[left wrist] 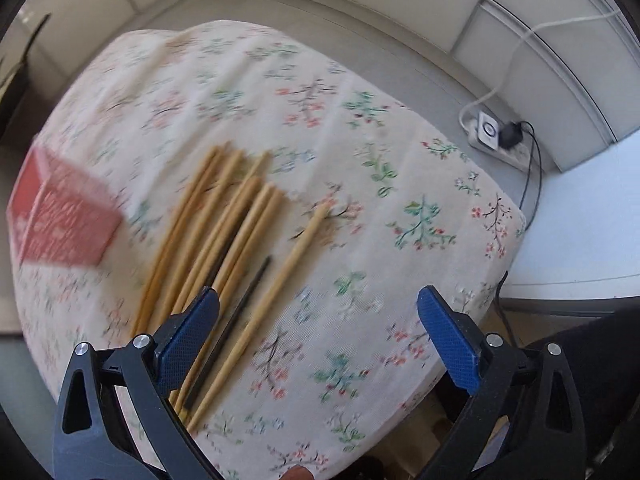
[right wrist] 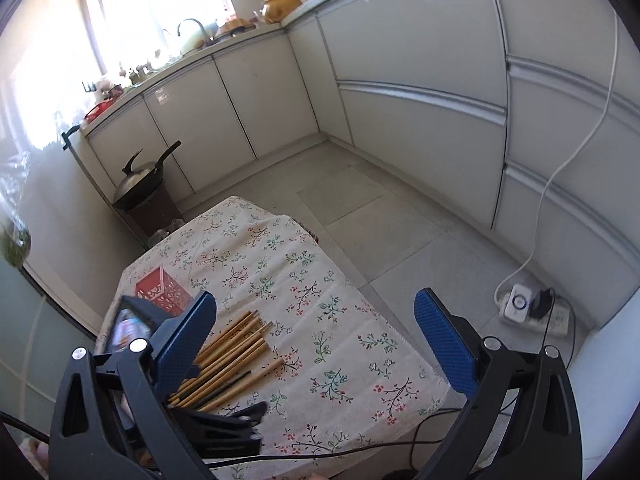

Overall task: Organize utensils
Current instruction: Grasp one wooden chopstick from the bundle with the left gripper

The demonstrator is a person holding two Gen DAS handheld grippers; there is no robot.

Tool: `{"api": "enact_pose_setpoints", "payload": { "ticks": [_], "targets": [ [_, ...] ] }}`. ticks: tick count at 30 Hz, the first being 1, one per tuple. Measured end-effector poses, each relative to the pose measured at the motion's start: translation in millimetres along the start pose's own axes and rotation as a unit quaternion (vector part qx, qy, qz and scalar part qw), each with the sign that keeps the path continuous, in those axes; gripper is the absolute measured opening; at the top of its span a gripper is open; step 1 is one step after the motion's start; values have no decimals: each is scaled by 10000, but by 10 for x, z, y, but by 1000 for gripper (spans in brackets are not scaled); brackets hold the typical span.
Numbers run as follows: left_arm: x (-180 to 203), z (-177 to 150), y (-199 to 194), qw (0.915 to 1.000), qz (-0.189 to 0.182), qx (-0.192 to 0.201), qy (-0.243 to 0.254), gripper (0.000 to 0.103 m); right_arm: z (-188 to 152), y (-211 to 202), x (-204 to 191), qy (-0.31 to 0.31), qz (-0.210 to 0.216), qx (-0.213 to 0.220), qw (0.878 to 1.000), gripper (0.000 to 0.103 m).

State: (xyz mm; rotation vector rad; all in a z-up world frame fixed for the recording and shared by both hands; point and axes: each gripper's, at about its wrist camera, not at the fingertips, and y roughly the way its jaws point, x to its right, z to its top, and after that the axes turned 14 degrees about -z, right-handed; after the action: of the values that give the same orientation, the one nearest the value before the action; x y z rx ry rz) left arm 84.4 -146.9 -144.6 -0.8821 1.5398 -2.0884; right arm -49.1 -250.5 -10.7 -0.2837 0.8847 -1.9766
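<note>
Nearest in left wrist view: left gripper (left wrist: 318, 300), jaws wide apart, nothing between them, hovering over the near end of the table. Its left pad sits above the chopstick ends, not touching as far as I can tell. Right gripper (right wrist: 316, 302) is also spread wide & empty, held higher and further back, looking down over the whole table.

Just past the left pad: bundle of bamboo chopsticks (left wrist: 208, 248) lying loose on the floral tablecloth (left wrist: 360, 240), roughly parallel, tips fanning away. One light stick (left wrist: 288, 264) lies apart on the right side; a thin dark chopstick (left wrist: 240, 312) lies between it and the bundle. Another dark one is partly buried in the pile.

Further out, left of the bundle: red perforated utensil holder (left wrist: 60, 216), blurred, prob the target bin; upright in right view.

Beyond the table: floor, a power strip (left wrist: 500, 136) w/ cables, white cabinets.

Risks, my read: sticks are thin & round on soft cloth, so a wide grab could pinch several, roll them, or drag the cloth. View is motion-blurred, so aim may be off. The near ends sit close to the table edge; a nudge could send them to the floor. The holder looks light; dropping sticks in at an angle may tip it.
</note>
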Motion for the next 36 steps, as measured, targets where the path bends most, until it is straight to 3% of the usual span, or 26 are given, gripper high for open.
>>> {"api": "enact_pose_setpoints", "payload": {
  "ticks": [3,5,8,12,18,24,29,32,33,36],
  "targets": [
    [8,168,236,9993,70,-343,107,80,35,64,75,191,126,-73,9997,97],
    [-22,239,370,9983,43,-563,114,64,47,87,110,258,167,-119,9995,97],
    [-52,307,514,9967,289,-734,162,59,62,119,148,331,185,-191,9991,97],
    [-129,364,634,9950,204,-972,125,44,74,145,197,461,207,-266,9984,96],
    [-136,370,602,9957,238,-874,213,15,79,182,242,577,166,-320,9977,96],
    [-301,106,260,9995,145,-275,65,7,55,280,196,531,137,-480,9973,96],
    [-438,-339,-320,9987,-119,402,-276,7,-74,552,24,476,174,-1136,9922,97],
    [-516,-694,-636,9948,-206,810,-576,7,-282,889,-169,550,326,-2019,9773,93],
    [-555,-812,-751,9927,-196,952,-710,7,-389,1036,-257,622,414,-2421,9674,92],
    [-628,-1108,-1132,9838,-308,1493,-940,7,-682,1379,-509,846,526,-3247,9406,75]
  ]
}}
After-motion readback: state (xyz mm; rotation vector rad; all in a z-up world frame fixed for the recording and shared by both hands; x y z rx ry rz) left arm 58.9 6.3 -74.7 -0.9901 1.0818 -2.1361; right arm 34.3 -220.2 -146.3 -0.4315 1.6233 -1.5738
